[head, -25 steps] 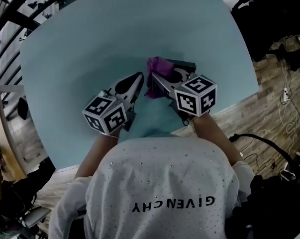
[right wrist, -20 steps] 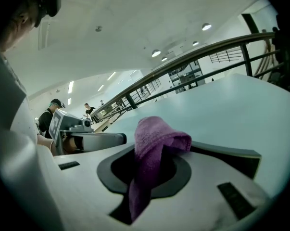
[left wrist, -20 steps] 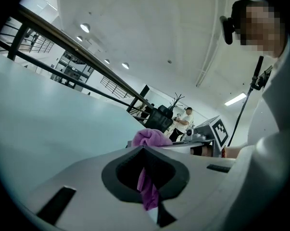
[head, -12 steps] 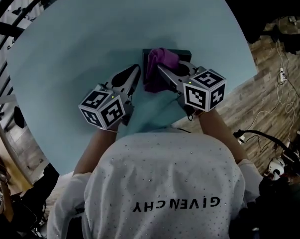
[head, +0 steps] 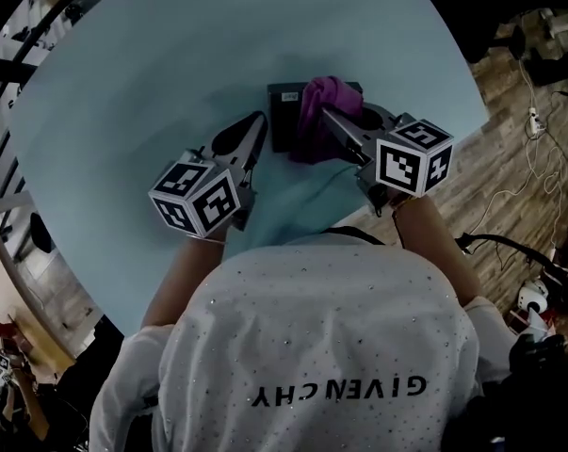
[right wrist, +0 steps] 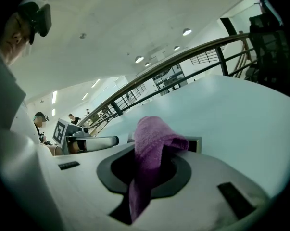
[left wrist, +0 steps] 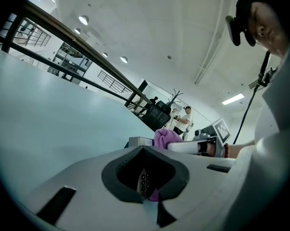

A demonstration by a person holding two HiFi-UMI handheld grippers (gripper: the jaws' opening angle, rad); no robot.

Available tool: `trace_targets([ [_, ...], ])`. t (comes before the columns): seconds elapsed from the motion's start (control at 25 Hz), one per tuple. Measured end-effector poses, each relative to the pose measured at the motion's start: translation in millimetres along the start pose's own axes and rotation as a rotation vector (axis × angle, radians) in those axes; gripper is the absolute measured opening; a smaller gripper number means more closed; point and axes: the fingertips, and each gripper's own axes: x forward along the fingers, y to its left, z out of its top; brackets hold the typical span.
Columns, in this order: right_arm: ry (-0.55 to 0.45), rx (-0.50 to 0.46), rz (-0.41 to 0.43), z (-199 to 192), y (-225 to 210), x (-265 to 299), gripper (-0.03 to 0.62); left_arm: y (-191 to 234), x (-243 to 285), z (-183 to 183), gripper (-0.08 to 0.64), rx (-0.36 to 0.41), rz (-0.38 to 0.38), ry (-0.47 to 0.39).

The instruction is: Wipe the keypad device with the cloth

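A dark keypad device point(head: 285, 111) lies on the pale teal table point(head: 142, 73). A purple cloth point(head: 323, 102) is bunched over the device's right part. My right gripper point(head: 334, 121) is shut on that cloth; in the right gripper view the cloth point(right wrist: 154, 138) hangs from the jaws with the device point(right wrist: 195, 143) just behind. My left gripper point(head: 255, 123) has its jaws together and nothing between them, its tip close beside the device's left edge. The left gripper view shows the device point(left wrist: 140, 141) and cloth point(left wrist: 165, 137) beyond the jaw tips.
The table's curved edge runs close on the right, with wooden floor and cables point(head: 538, 149) beyond it. The person's white shirt point(head: 312, 347) fills the near side. Dark railings point(head: 1, 55) stand at the left. A person point(left wrist: 185, 119) stands far off.
The right gripper has dragged the cloth rightward across the device, baring the device's left part. The left gripper stays by the device's left edge.
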Motion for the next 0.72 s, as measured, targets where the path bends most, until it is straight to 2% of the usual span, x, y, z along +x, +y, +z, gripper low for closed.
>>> trace_targets([
  [0.24,0.019,-0.012,-0.025,-2,-9,-11,0.048,1,-2,-2,0.000,-0.015,0.003,0.007],
  [0.52,0.006,0.042,-0.055,-5,-25,-24,0.048,6,1,-5,0.000,-0.018,0.021,0.019],
  [0.72,-0.014,0.066,-0.066,-5,-34,-32,0.048,-2,8,-4,0.000,-0.012,-0.001,0.019],
])
